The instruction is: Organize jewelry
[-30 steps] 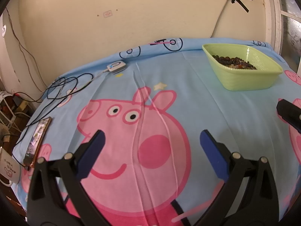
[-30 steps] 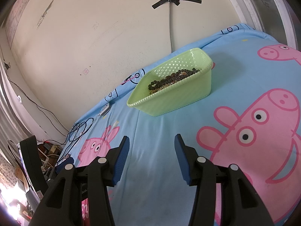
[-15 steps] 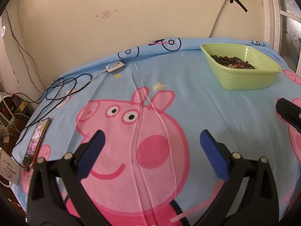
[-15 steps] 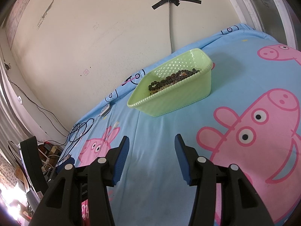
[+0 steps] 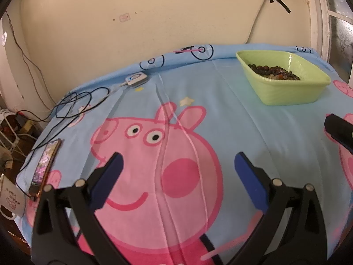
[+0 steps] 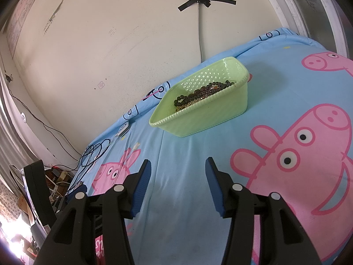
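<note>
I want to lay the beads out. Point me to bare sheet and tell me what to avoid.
Free: the broad stretch of blue cartoon-pig sheet between the light green plastic basket of dark beads and the open left gripper. Crowded: the left edge, with tangled black cables, a small white device and a smartphone.

Beads (image 6: 205,92) in basket (image 6: 205,119) on bedsheet (image 6: 181,154)
</note>
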`<state>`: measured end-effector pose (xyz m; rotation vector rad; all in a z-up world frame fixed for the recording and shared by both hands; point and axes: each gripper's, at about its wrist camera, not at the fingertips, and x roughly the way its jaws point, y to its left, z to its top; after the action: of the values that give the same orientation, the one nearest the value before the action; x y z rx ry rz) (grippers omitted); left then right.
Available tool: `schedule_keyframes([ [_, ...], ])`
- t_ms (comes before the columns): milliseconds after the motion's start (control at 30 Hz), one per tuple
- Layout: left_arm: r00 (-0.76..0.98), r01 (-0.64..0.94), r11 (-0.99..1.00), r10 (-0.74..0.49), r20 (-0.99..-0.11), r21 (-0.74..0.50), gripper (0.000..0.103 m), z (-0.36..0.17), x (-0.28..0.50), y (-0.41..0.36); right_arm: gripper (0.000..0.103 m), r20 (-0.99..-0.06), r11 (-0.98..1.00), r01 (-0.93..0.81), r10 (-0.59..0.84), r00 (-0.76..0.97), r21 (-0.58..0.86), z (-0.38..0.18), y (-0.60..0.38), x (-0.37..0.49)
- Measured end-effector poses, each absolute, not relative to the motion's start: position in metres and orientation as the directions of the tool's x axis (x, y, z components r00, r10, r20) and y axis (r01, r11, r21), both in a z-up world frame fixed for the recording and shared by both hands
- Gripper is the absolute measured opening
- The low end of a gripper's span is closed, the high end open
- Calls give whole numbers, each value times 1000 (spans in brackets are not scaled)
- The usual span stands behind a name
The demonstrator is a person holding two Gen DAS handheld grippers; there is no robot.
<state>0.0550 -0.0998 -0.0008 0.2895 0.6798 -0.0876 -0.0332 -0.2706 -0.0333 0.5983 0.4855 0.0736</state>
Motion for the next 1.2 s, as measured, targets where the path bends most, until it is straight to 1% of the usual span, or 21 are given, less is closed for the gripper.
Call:
schedule_keyframes([
  [333,770,195,955,-6,-639,225,97,-1,59,-94,27,-421,827,72,206,883,557,-33,-269,-30],
  [600,747,234,946,-28,-664,223,97,6,50,-86,27,-423,823,83,200,884,562,-34,-272,-33],
  [767,727,262,948,-71,-683,180,97,15,39,-80,27,-446,793,100,229,865,601,-41,-276,-45],
  [867,698,284,946,-92,-710,157,97,16,31,-79,27,-464,765,123,248,850,632,-45,-278,-56],
  [1033,660,330,937,-141,-738,116,97,18,17,-81,27,-447,747,112,265,854,656,-38,-275,-71],
  [1100,644,331,937,-136,-753,114,97,17,14,-81,28,-441,746,96,280,853,659,-34,-270,-72],
  [1200,654,334,934,-131,-745,128,97,19,5,-82,29,-434,749,77,293,852,658,-31,-263,-71],
])
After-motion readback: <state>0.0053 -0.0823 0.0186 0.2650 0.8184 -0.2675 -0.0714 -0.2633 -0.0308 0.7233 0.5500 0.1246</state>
